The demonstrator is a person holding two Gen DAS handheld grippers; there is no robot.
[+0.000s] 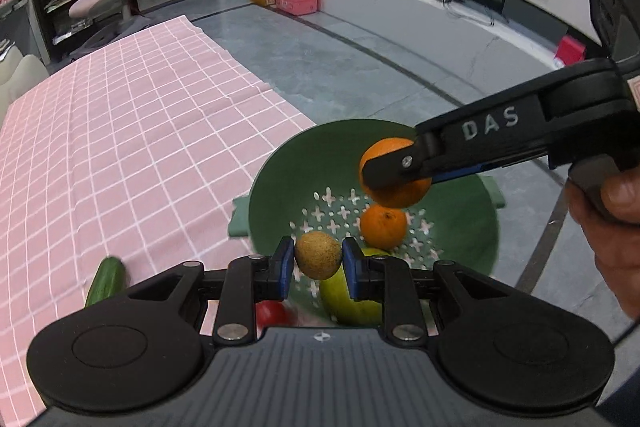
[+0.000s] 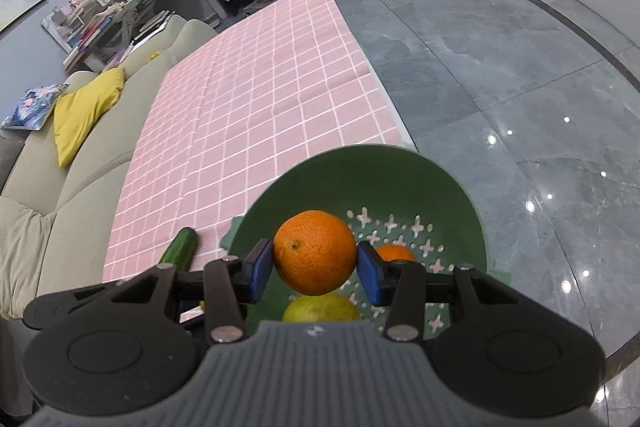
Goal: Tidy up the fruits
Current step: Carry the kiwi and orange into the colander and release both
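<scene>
cloth (image 1: 120,131): we see pink, white grid
colander (image 1: 296,163): green, cross-shaped holes
oranges (image 2: 315,252): orange
cucumber (image 2: 180,251): dark green
gripper pads (image 1: 285,269): blue

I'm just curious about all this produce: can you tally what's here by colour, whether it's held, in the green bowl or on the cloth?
Orange: 2, one orange in the right jaws, one orange in the colander
Brown: 1, kiwi in the left jaws
Yellow-green: 1, fruit in the colander
Dark green: 1, cucumber on the cloth
Red: 1, fruit partly hidden below the left jaws
Total: 6
</scene>
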